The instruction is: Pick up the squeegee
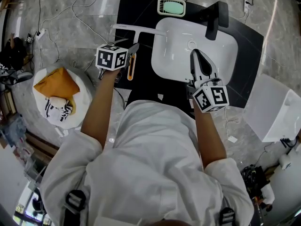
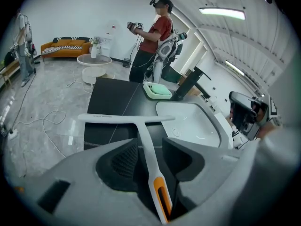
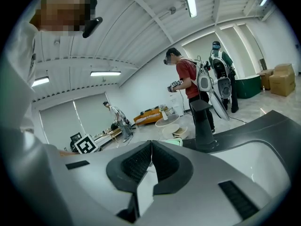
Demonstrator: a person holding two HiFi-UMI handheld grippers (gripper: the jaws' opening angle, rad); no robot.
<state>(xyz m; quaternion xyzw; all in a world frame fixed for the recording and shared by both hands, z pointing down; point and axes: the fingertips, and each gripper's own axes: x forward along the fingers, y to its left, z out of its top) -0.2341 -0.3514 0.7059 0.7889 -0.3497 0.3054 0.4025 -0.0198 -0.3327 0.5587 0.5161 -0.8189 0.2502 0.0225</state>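
Left tongs [image 2: 149,147] are standing spread astride the slim handle of the white plastic T-shaped squeegee with an orange grip [image 1: 130,68], which is lying just left of the white ceramic sink [image 1: 221,55]. Right tongs [image 3: 151,147] are hovering pressed together, empty. The grasp seems to be beginning; closing squarely comes next.

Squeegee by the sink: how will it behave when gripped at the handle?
Probably stiff and light: the squeegee looks like slim plastic. Its wide head, far from the left gripper's open jaws, may tip it forward. The smooth handle could slip.
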